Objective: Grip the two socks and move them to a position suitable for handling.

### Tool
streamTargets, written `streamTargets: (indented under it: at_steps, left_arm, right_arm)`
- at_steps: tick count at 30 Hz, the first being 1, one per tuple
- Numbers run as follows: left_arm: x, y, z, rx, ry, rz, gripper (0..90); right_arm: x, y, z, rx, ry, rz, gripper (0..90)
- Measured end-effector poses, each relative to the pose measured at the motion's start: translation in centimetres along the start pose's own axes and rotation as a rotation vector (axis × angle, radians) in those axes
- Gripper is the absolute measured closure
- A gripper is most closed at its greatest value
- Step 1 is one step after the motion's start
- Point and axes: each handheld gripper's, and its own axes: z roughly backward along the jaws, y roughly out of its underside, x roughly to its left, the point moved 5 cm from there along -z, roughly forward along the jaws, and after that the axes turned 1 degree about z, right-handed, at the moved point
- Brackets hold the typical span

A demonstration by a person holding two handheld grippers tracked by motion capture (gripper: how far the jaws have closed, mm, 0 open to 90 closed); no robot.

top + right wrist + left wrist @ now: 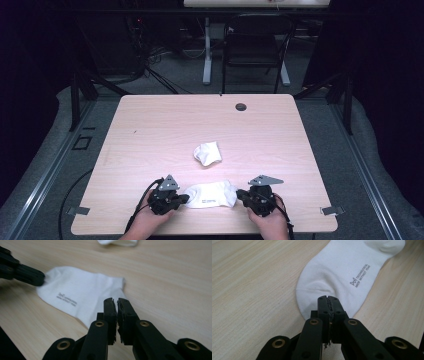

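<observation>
A flat white sock [211, 194] with small grey lettering lies near the table's front edge, between my two grippers. My left gripper [328, 299] is shut, its tips over the sock's [342, 272] rounded toe end. No fabric shows between its jaws. In the high view this left gripper [183, 198] meets the sock's left end. My right gripper [117, 300] has its jaws almost together with only a thin slit, over the sock's [82, 292] other end. In the high view the right gripper [240, 193] touches the sock's right end. A second, crumpled white sock [207, 153] lies mid-table.
The wooden table [150, 130] has a dark round grommet [241, 106] near its far edge. Beyond it stand a black chair [255, 45] and a white desk leg [206, 50]. A cable [142, 200] trails from the left gripper.
</observation>
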Motion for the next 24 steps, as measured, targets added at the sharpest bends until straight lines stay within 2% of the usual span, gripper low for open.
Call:
streamTargets:
  at_steps: [4, 5, 7, 8, 9, 10, 12, 13, 14, 15, 20, 24]
  left_arm:
    - [0.0, -0.1, -0.1, -0.005, 0.001, -0.003, 89.1]
    - [0.0, -0.1, -0.1, -0.004, 0.001, -0.003, 89.1]
    - [0.1, -0.1, -0.2, -0.005, 0.000, -0.005, 89.1]
    - [0.1, -0.1, -0.2, -0.005, 0.000, -0.005, 89.1]
    - [0.1, -0.1, -0.2, -0.006, 0.001, -0.005, 89.1]
    - [0.1, -0.1, -0.2, -0.007, 0.002, -0.005, 89.1]
    - [0.1, -0.1, -0.2, -0.007, 0.004, -0.003, 89.1]
    - [0.1, -0.1, -0.2, -0.007, 0.004, -0.003, 89.1]
    - [0.1, -0.1, -0.2, -0.007, 0.005, -0.004, 89.1]
    - [0.1, -0.1, -0.2, -0.007, 0.005, -0.005, 89.2]
    - [0.1, 0.0, 0.0, 0.001, 0.006, -0.011, 89.2]
    - [-0.4, 0.3, 0.2, 0.010, 0.016, -0.009, 89.3]
  right_arm:
    - [1.3, -0.8, -0.2, -0.063, -0.039, 0.054, 82.6]
    - [1.8, -0.8, -1.1, -0.033, -0.036, 0.097, 82.7]
    - [1.9, -0.6, -1.6, -0.021, -0.027, 0.107, 83.0]
    - [1.8, -0.5, -2.1, 0.007, -0.010, 0.132, 83.9]
    - [1.7, -0.4, -2.5, 0.008, -0.005, 0.130, 85.0]
    - [1.2, -0.1, -3.1, 0.044, 0.008, 0.126, 87.1]
    - [1.0, 0.0, -3.3, 0.058, 0.017, 0.124, 88.4]
    - [0.7, 0.2, -3.4, 0.056, 0.020, 0.107, 89.1]
    - [0.4, 0.2, -3.4, 0.064, 0.014, 0.106, 89.5]
    - [0.2, 0.2, -3.3, 0.070, 0.013, 0.081, 90.0]
    - [0.0, 0.6, -2.7, 0.078, 0.014, 0.059, 90.0]
    - [0.1, 1.0, -2.3, 0.090, 0.007, 0.071, 90.0]
